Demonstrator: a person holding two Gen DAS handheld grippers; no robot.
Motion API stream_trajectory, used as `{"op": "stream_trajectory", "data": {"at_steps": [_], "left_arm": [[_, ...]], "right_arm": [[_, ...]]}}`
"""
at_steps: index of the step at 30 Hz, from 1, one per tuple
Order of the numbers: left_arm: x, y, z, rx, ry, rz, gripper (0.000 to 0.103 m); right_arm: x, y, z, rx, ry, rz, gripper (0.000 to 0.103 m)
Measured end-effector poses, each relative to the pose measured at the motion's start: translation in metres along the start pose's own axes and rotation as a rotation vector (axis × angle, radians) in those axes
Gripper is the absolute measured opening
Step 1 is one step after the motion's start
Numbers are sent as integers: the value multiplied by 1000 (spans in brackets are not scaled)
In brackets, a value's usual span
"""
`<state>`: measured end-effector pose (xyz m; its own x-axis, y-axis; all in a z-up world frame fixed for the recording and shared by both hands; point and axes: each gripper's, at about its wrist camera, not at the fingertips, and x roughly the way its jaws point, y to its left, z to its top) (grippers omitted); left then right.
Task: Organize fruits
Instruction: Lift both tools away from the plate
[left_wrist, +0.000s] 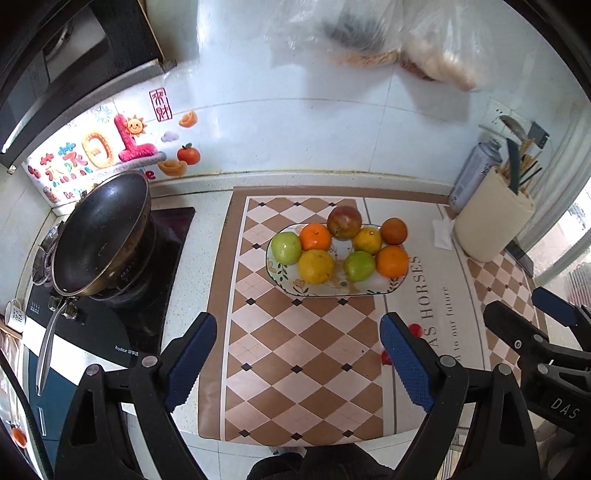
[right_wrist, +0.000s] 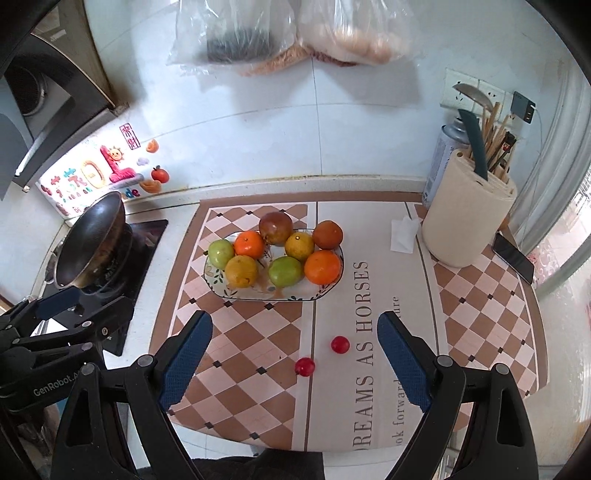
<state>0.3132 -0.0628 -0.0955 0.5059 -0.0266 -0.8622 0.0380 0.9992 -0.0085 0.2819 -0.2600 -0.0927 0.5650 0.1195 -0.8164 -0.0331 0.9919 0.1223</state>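
Your left tool (left_wrist: 298, 363) and right tool (right_wrist: 294, 363) both stand with pads wide apart and nothing between them, above the checkered mat (right_wrist: 240, 332) on the surface. The oval plate (right_wrist: 258, 293) lies at twelve o'clock from your right tool, carrying eight fruits packed together: two green apples, oranges, yellow citrus and a dark red one at the back. Two small red fruits (right_wrist: 304, 366) lie loose on the mat, well apart from the plate at its six o'clock. A wok (left_wrist: 99, 236) sits at the plate's nine o'clock, a knife block (right_wrist: 467, 218) at its three o'clock.
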Motion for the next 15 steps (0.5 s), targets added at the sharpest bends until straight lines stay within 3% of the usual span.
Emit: {"op": "stream_trajectory", "data": {"at_steps": [7,15], "left_arm": [[-13,-5,-5,15,-23,-8,90],[3,-15,-4,35,19,-21,91]], "right_arm": [[-17,-3,-4,13,-19,6,93],[-1,-23,1,88,9,68,93]]}}
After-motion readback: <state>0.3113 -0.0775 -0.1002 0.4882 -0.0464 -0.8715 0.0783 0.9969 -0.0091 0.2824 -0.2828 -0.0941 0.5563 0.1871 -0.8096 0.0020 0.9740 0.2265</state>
